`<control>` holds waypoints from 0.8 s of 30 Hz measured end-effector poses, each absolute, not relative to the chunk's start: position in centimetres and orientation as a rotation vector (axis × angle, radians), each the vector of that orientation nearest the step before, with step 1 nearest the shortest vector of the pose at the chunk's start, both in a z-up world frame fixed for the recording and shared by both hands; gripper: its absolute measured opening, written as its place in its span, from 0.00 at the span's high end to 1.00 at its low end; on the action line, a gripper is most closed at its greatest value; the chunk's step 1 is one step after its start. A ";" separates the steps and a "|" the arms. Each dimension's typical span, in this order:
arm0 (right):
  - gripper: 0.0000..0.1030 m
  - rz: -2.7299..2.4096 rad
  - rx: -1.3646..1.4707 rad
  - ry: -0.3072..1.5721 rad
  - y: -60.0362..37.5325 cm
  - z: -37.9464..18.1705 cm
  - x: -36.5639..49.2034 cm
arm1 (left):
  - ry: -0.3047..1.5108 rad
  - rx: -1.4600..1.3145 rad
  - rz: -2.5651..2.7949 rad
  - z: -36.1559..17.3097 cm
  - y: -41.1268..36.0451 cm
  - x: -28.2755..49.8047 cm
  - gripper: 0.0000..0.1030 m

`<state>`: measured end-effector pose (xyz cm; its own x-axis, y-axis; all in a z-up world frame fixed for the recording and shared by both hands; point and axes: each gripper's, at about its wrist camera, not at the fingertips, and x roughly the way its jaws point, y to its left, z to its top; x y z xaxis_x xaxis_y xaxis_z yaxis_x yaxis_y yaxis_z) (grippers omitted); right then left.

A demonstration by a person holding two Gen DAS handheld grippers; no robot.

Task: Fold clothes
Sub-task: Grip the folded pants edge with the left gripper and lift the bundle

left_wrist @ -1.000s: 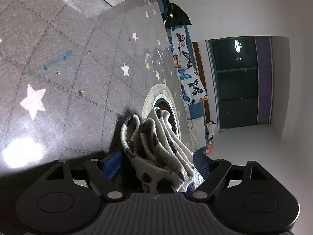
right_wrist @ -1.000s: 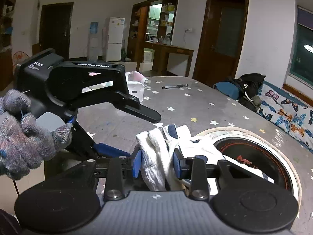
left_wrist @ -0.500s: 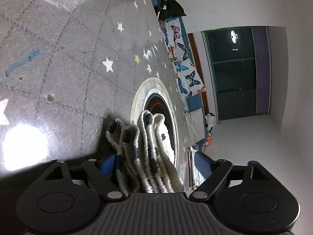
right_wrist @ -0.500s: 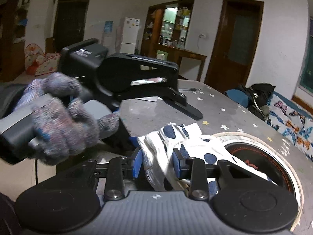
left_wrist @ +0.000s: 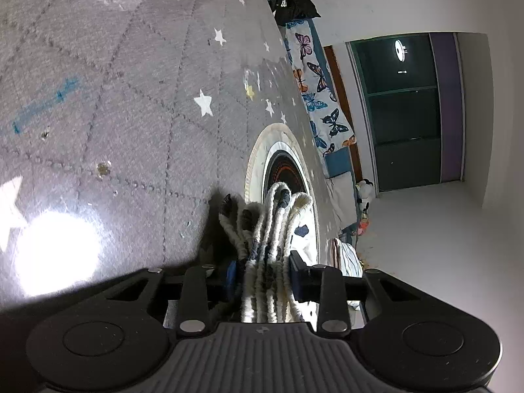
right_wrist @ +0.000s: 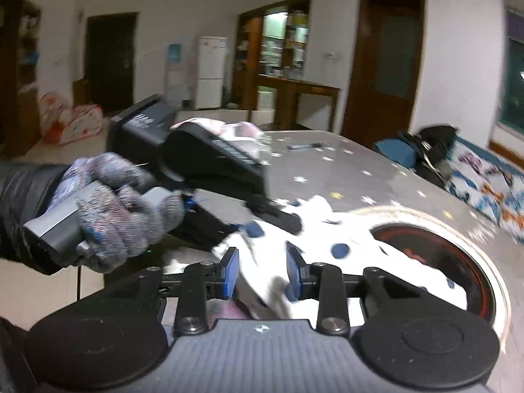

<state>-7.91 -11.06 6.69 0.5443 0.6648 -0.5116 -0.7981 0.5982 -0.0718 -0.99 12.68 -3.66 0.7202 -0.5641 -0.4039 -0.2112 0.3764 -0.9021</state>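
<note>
Motion blur smears the spotted garment (right_wrist: 330, 229) and far table clutter (right_wrist: 306, 145).

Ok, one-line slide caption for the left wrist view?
Left gripper closing on bunched white navy-spotted garment above grey star-patterned tabletop.

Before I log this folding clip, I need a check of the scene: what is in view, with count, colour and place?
garment: one, white with dark blue spots, bunched on the table between both grippers
table: one, grey with white stars
round inset: one, dark with pale ring, in the table beyond the garment
pen: one, far side of the table
butterfly-print cushion: one, beside the table
fridge: one, white, back wall
gloved hand: one, grey knit, holding the left gripper
left gripper: black, jaws closing on the garment
right gripper: black, blue pads, garment between
</note>
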 end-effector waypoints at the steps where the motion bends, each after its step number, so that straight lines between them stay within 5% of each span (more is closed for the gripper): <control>1: 0.70 0.863 -0.292 0.478 -11.7 6.7 -7.5 | 0.775 -1.182 -0.256 -3.6 12.6 -1.0 0.68; 24: 0.65 0.367 0.081 0.723 -23.2 2.2 2.7 | 0.773 -0.925 -0.216 -1.6 11.3 0.3 0.69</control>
